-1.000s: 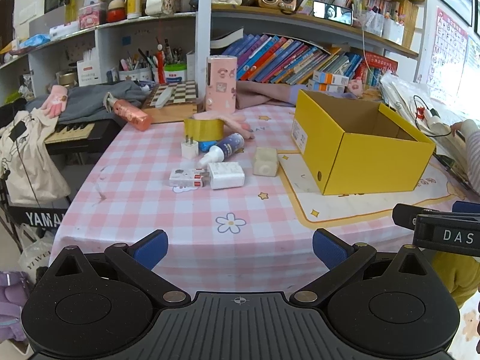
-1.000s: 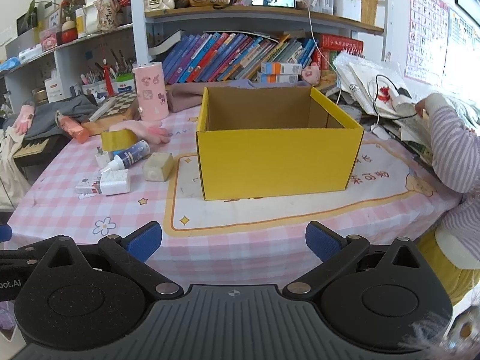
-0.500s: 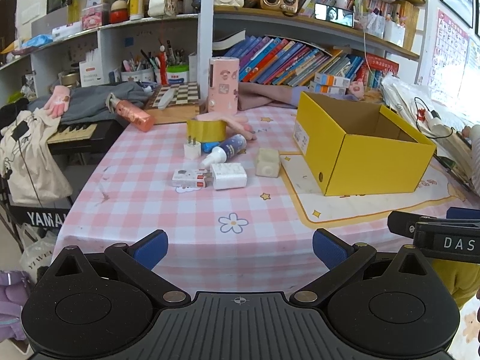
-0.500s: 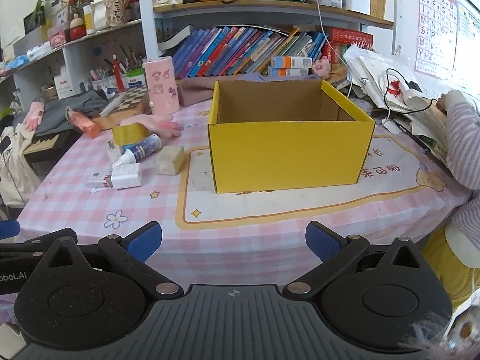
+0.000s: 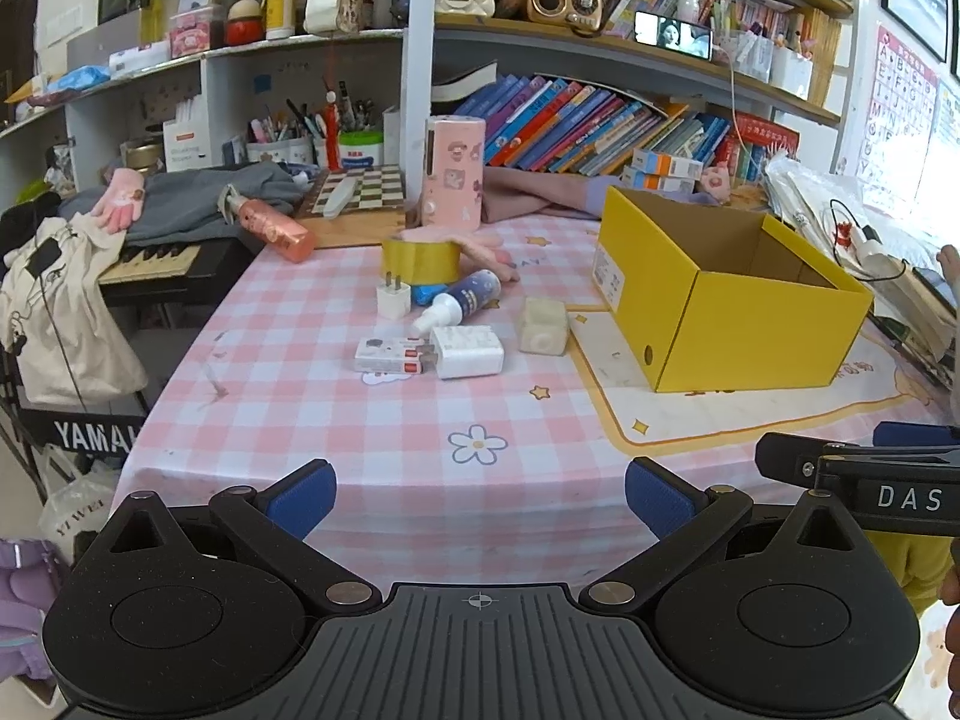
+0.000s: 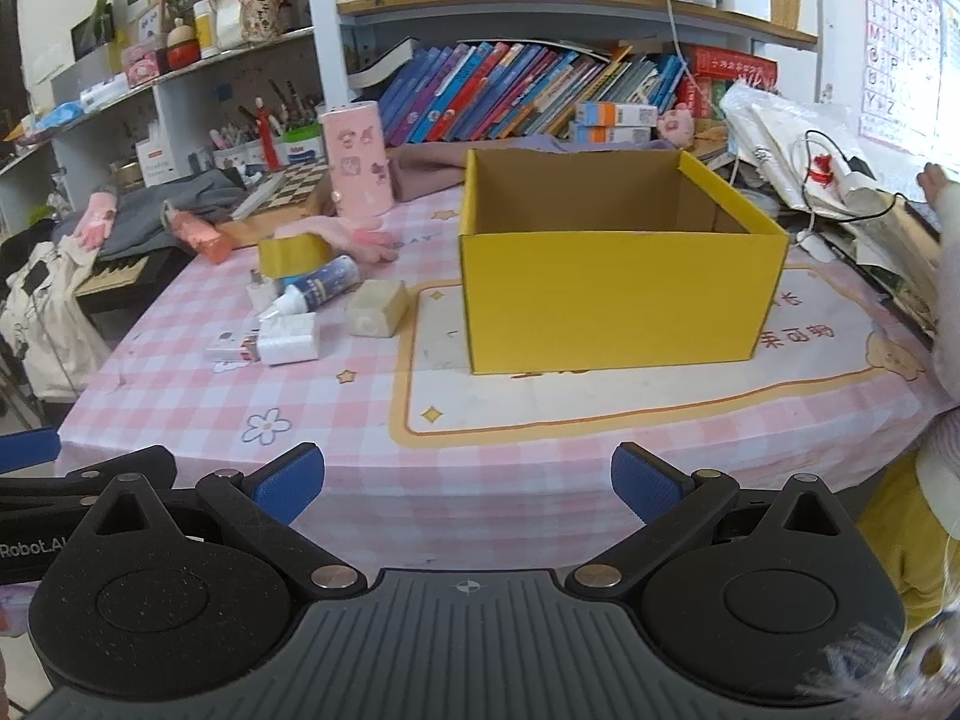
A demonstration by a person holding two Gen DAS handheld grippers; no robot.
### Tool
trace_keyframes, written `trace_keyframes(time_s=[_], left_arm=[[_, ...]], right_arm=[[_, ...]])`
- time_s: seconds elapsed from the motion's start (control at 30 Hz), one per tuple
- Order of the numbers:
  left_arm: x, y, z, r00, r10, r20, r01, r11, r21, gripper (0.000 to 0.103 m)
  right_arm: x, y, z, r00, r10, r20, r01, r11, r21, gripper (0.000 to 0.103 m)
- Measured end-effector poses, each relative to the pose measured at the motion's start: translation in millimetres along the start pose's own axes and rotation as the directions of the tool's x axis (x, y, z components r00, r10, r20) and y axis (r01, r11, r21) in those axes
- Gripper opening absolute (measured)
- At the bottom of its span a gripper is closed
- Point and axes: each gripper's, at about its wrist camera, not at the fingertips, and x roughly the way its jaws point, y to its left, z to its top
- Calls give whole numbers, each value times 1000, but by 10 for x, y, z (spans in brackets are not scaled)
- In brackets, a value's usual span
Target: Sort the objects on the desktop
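Note:
An open yellow box (image 5: 750, 324) (image 6: 618, 294) stands empty on the pink checked table. Left of it lie a cream block (image 5: 543, 327) (image 6: 377, 307), a white charger (image 5: 468, 352) (image 6: 289, 339), a small white-and-red pack (image 5: 387, 356), a white plug (image 5: 393, 300), a blue-and-white bottle (image 5: 459, 300) (image 6: 318, 291) and a yellow tape roll (image 5: 422, 260) (image 6: 294, 252). My left gripper (image 5: 478, 498) is open and empty, back at the table's near edge. My right gripper (image 6: 462, 483) is open and empty at the near edge, facing the box.
A pink canister (image 5: 453, 180), a chessboard (image 5: 360, 192), a pink spray bottle (image 5: 273, 228) and pink gloves (image 5: 474, 243) sit at the back. Shelves of books (image 6: 510, 90) stand behind. A person's arm (image 6: 945, 276) is at the right. A keyboard (image 5: 156, 264) stands left of the table.
Both grippers have drawn back a little from the table and risen slightly; the objects look smaller and further away. Nothing on the table has moved.

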Motion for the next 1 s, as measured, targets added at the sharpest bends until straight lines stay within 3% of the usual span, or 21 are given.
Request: trace_keyframes(time_s=[0.6, 1.0], left_arm=[[-13, 232, 10, 999, 39, 1, -39, 999, -21, 103], [82, 326, 2, 999, 32, -29, -33, 997, -67, 103]], right_arm=[[101, 231, 56, 998, 62, -14, -62, 998, -20, 100], [210, 340, 103, 993, 113, -21, -115, 991, -73, 79]])
